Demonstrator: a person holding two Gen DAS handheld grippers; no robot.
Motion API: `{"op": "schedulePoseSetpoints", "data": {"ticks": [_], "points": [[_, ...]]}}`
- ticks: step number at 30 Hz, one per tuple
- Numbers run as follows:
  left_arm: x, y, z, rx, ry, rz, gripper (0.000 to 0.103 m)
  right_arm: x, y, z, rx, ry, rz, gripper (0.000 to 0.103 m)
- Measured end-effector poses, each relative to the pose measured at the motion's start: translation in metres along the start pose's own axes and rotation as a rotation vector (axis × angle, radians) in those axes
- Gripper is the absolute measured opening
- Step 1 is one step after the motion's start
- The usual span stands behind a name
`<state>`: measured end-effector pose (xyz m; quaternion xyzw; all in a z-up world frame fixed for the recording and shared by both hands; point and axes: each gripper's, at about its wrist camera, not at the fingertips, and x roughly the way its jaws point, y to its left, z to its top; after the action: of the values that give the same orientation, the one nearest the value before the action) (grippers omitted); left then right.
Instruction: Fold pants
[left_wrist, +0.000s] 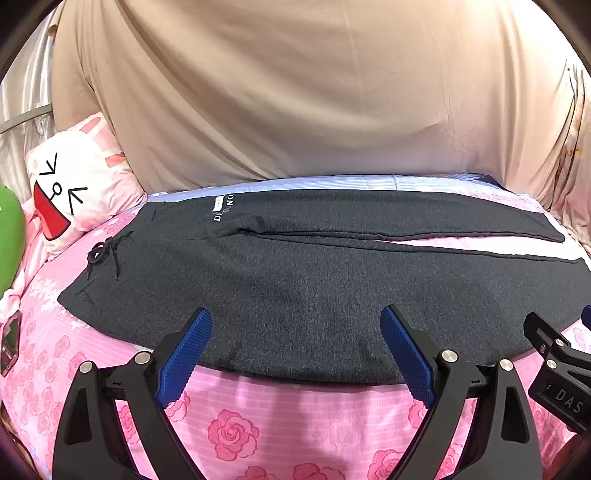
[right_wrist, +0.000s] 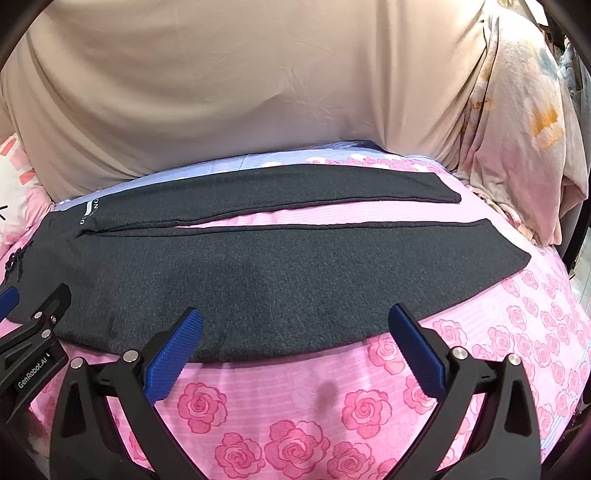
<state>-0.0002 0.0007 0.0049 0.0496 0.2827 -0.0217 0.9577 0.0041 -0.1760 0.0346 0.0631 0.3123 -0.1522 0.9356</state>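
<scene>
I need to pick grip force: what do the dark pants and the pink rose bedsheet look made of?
Pants: likely a soft knit or fleece, matte heathered charcoal with a fuzzy surface. Rose bedsheet: looks like thin woven cotton or a blend, smooth, printed, with a slight sheen.

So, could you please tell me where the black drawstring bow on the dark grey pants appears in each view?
Left wrist view: the black drawstring bow lies at middle left, on the waistband.
Right wrist view: the bow sits at the far left edge, partly cut off.
Shared landmark: the white lettering by the pants' crotch.
</scene>
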Motion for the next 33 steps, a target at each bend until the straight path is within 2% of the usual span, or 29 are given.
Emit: {"op": "schedulePoseSetpoints", "data": {"ticks": [33], "points": [[-0.0002, 0.0025, -0.0013, -0.003, -0.001, -0.003, 0.091, 0.0016, -0.0033, 0.0004, 0.005, 0.01, 0.001, 0.098]]}}
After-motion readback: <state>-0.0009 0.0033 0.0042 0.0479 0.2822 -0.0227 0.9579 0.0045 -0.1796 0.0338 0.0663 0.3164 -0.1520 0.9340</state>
